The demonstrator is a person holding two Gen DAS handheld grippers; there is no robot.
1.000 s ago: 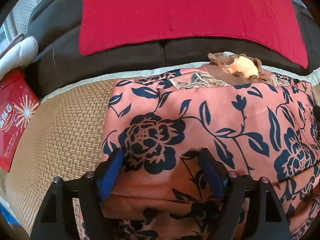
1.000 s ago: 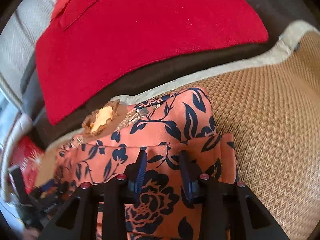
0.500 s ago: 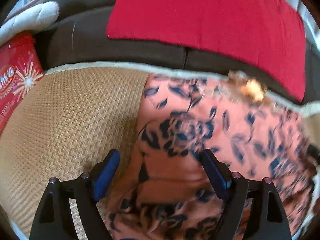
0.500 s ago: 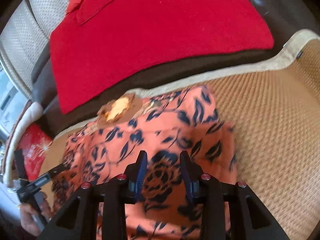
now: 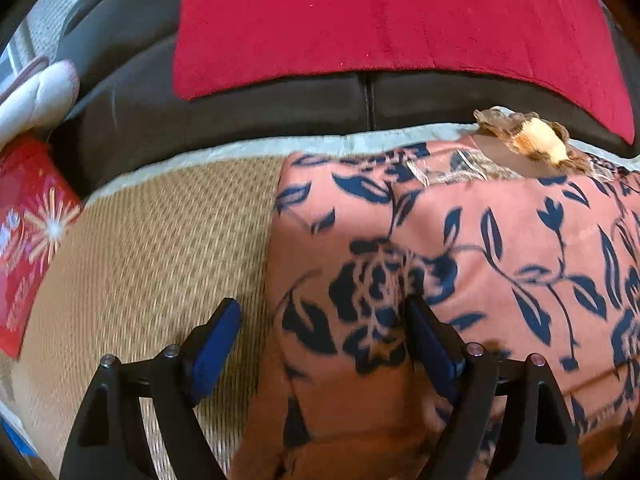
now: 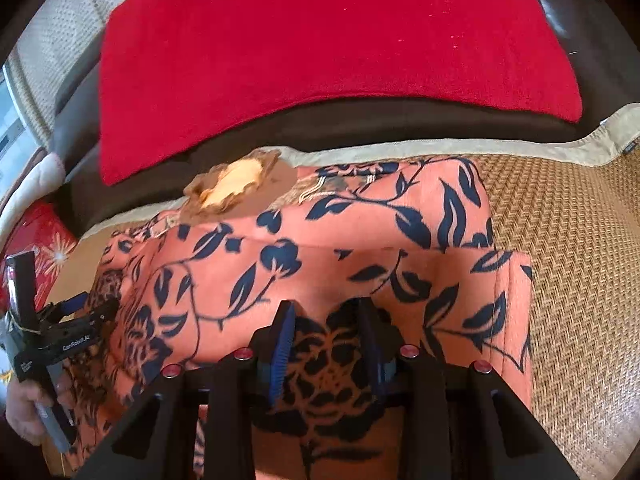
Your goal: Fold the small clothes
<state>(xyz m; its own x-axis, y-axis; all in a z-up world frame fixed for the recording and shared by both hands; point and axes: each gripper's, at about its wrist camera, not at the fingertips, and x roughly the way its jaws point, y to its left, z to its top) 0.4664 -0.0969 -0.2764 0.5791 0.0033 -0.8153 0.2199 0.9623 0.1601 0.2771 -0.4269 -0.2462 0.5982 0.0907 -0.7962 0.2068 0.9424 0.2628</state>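
Observation:
A salmon garment (image 5: 500, 248) printed with dark blue flowers lies folded on a woven mat (image 5: 160, 240). A brown ruffled trim (image 5: 536, 142) sits at its far edge. My left gripper (image 5: 320, 304) is open wide and straddles the garment's left edge: one finger over bare mat, the other against the cloth. In the right wrist view the garment (image 6: 360, 220) fills the middle, and my right gripper (image 6: 325, 308) rests low over a dark rose print. Its jaws stand narrowly apart, with flat cloth showing between them and no pinched fold. The left gripper (image 6: 80, 312) appears at the garment's left end.
A red cushion (image 5: 380, 20) leans on the dark sofa back behind the mat (image 6: 580, 280). A red packet (image 5: 28, 240) and a white padded item (image 5: 36, 96) lie at the left. A person's hand (image 6: 24, 412) holds the left gripper's handle. Bare mat shows on both sides of the garment.
My left gripper has slid left, from above the garment's middle to its left edge. The right wrist view has rolled, and the left gripper and hand now show at its lower left.

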